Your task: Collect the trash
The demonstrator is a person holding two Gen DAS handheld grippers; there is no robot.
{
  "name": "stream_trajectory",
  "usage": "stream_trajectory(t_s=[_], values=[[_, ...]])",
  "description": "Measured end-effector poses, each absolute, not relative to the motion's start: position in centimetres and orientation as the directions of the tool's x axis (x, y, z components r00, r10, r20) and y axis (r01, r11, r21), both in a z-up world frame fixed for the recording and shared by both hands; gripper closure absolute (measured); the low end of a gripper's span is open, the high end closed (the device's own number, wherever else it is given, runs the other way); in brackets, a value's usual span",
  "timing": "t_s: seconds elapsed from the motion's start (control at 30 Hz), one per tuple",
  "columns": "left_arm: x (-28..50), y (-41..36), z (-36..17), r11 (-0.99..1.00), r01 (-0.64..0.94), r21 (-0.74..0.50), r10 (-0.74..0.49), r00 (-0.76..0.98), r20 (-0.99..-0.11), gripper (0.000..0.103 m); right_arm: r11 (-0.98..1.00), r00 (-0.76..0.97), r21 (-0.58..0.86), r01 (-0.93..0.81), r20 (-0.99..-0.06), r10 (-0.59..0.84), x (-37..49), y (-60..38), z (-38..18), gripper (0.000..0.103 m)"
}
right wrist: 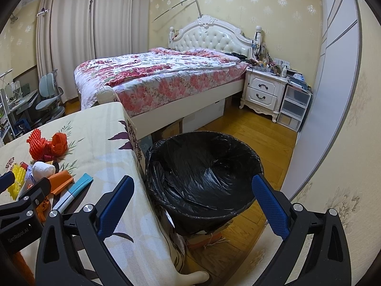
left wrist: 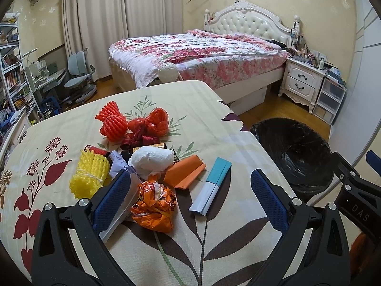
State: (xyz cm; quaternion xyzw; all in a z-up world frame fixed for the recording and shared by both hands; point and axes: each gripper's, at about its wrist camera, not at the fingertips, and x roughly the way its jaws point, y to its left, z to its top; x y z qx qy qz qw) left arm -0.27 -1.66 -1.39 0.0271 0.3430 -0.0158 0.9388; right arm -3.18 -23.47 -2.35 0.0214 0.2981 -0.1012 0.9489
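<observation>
Trash lies on the floral tablecloth [left wrist: 190, 109]: a crumpled orange wrapper [left wrist: 153, 208], a white and teal carton [left wrist: 210, 186], folded orange paper [left wrist: 184, 172], a white tissue wad [left wrist: 153, 158], yellow foam net [left wrist: 89, 175], orange foam net [left wrist: 112, 121], a red bag [left wrist: 148, 125]. My left gripper [left wrist: 188, 200] is open, its fingers either side of the wrapper and carton. My right gripper [right wrist: 193, 202] is open and empty, just before the black-lined bin [right wrist: 204, 166], also in the left wrist view [left wrist: 295, 152].
The bin stands on the wood floor at the table's right edge. A bed [right wrist: 154, 76], a white nightstand [right wrist: 264, 90] and plastic drawers [right wrist: 294, 107] lie beyond. A desk chair [left wrist: 78, 76] and bookshelves [left wrist: 12, 71] are at the left.
</observation>
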Motion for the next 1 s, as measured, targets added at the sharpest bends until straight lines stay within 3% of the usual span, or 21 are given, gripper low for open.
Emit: stream_trajectory(t_s=[0.63,0.73,1.0], values=[[-0.2,-1.4,-1.3,0.998,0.05,0.037,-0.014,0.76,-0.649,0.006,0.981,0.782,-0.019,0.193,-0.601,-0.166,-3.2,-23.4,-2.7,0.006],[-0.2,-0.8,-1.2,0.998,0.051,0.038,-0.014,0.755,-0.655,0.011,0.981,0.778,-0.026,0.19,-0.606,-0.167,-2.9,-23.3,-2.6,0.006],[-1.0,2.0,-1.3,0.998,0.026,0.059,0.019,0.756,-0.654,0.012,0.985,0.781,-0.026,0.169,-0.607,-0.15,-2.8,-22.3,-2.5,0.007]])
